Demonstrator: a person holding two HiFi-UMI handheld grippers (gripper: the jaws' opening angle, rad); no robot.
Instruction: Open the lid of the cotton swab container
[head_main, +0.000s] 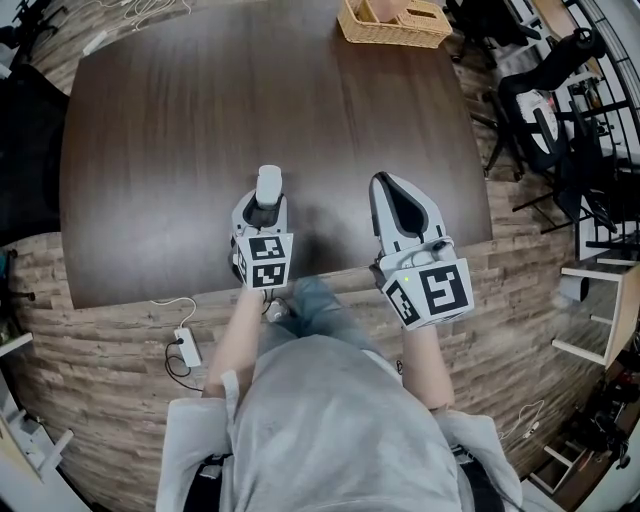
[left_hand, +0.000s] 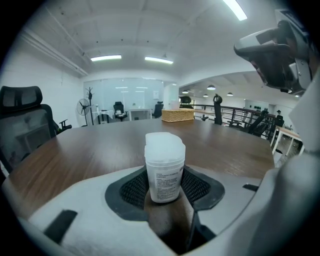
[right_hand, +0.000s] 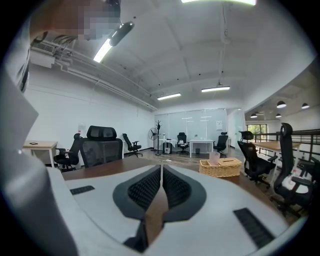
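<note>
A white cotton swab container (left_hand: 164, 172) with a frosted lid and a printed label stands upright on the dark wooden table (head_main: 180, 110). My left gripper (left_hand: 164, 189) holds it by its lower body, a black mesh pad against each side. Its lid is down. In the head view the container (head_main: 269, 184) pokes up out of the left gripper (head_main: 266, 208) near the table's front edge. My right gripper (head_main: 390, 192) hovers to its right, apart from it, its pads (right_hand: 150, 186) pressed together on nothing.
A wicker basket (head_main: 392, 22) sits at the table's far edge, well beyond both grippers. Black office chairs (head_main: 556, 95) stand off the table's right side. A power strip (head_main: 187, 347) lies on the floor at the front left.
</note>
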